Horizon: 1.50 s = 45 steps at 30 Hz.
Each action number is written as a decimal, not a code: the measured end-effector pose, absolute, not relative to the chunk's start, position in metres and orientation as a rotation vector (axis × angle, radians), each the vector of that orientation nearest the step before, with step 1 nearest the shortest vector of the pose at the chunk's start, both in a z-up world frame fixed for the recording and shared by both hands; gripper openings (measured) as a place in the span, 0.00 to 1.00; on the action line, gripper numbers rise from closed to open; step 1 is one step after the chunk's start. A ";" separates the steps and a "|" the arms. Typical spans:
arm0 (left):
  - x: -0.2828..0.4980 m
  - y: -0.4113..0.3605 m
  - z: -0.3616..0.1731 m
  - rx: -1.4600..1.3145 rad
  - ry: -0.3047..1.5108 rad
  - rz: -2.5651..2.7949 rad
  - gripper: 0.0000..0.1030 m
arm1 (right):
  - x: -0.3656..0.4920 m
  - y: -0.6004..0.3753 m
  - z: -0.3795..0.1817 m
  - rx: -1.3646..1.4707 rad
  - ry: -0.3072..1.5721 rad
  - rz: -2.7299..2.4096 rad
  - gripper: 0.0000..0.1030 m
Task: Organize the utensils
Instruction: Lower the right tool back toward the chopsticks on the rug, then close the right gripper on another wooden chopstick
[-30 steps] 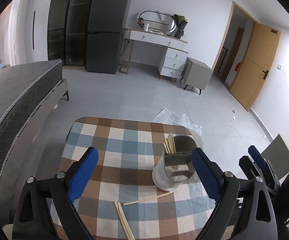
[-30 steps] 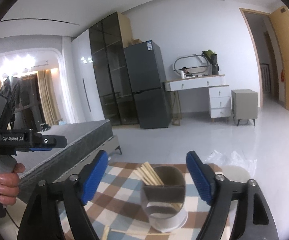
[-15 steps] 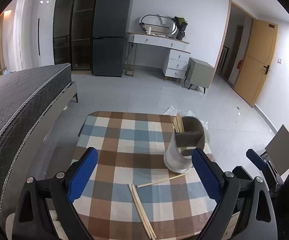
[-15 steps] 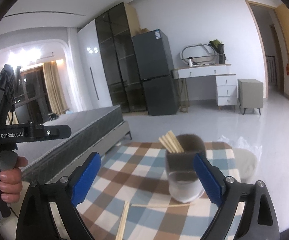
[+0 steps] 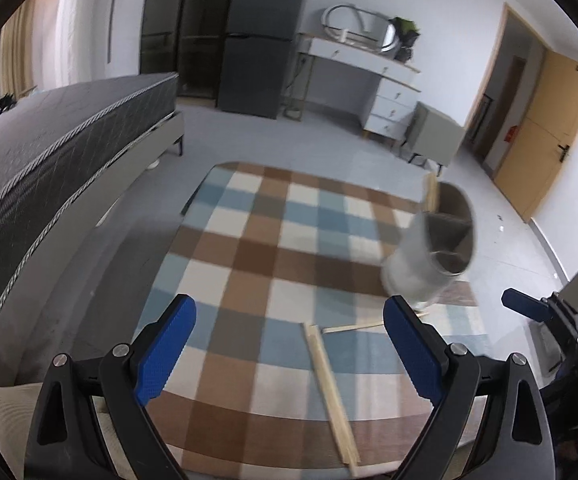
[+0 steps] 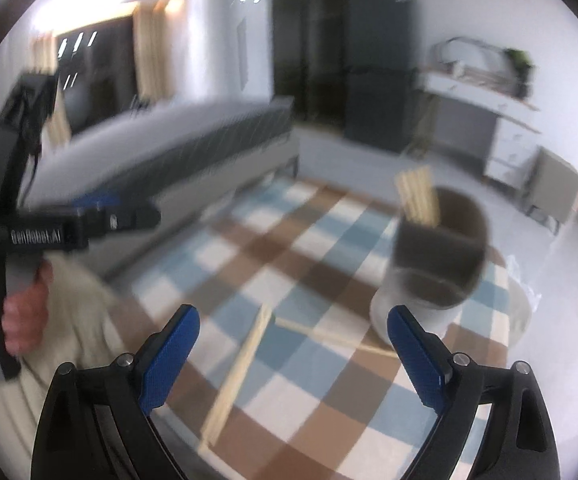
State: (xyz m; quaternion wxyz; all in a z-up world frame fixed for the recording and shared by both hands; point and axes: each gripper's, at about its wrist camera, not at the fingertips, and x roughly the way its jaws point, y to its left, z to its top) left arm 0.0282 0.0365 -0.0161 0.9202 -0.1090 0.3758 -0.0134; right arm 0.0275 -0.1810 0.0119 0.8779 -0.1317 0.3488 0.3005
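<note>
A grey utensil holder (image 5: pixel 435 246) with a white base stands at the right side of the checkered table (image 5: pixel 273 248); several wooden chopsticks (image 5: pixel 431 196) stick out of it. A pair of chopsticks (image 5: pixel 331 384) lies on the cloth near the front edge, and a single one (image 5: pixel 353 326) lies beside the holder. My left gripper (image 5: pixel 289 344) is open and empty above the front of the table. My right gripper (image 6: pixel 293 348) is open and empty; the holder (image 6: pixel 435 268) and the loose chopsticks (image 6: pixel 235 376) show ahead of it, blurred.
A dark bed (image 5: pixel 49 152) runs along the left of the table. A fridge (image 5: pixel 261 40), a white dresser (image 5: pixel 369 84) and a grey nightstand (image 5: pixel 433 136) stand at the far wall. The left gripper's body and hand (image 6: pixel 21 232) show in the right wrist view.
Both grippers have pulled back and tilted down towards the table; the holder has shifted to the right in both views. Both stay open and empty.
</note>
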 end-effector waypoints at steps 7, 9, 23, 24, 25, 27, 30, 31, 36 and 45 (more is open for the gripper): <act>0.045 0.072 -0.040 -0.340 0.834 0.052 0.89 | 0.066 -0.132 -0.049 -0.522 0.937 0.756 0.74; 0.046 0.082 -0.040 -0.362 0.832 0.074 0.89 | 0.078 -0.117 -0.068 -0.576 0.989 0.775 0.68; 0.053 0.115 -0.048 -0.507 0.900 0.098 0.89 | 0.121 -0.074 -0.137 -0.810 1.086 0.801 0.34; 0.055 0.115 -0.049 -0.507 0.902 0.097 0.89 | 0.123 -0.073 -0.137 -0.808 1.096 0.810 0.34; 0.055 0.116 -0.049 -0.508 0.904 0.095 0.89 | 0.124 -0.073 -0.138 -0.807 1.104 0.815 0.34; 0.055 0.119 -0.050 -0.513 0.915 0.095 0.89 | 0.128 -0.071 -0.138 -0.798 1.133 0.829 0.30; 0.056 0.125 -0.054 -0.542 0.932 0.100 0.89 | 0.126 -0.067 -0.139 -0.777 1.173 0.859 0.13; 0.056 0.126 -0.055 -0.547 0.936 0.104 0.89 | 0.122 -0.064 -0.139 -0.785 1.169 0.856 0.11; 0.056 0.124 -0.054 -0.545 0.945 0.097 0.89 | 0.121 -0.062 -0.137 -0.714 1.185 0.802 0.05; 0.057 0.114 -0.061 -0.495 0.981 0.090 0.89 | 0.117 -0.085 -0.102 -0.398 1.102 0.712 0.05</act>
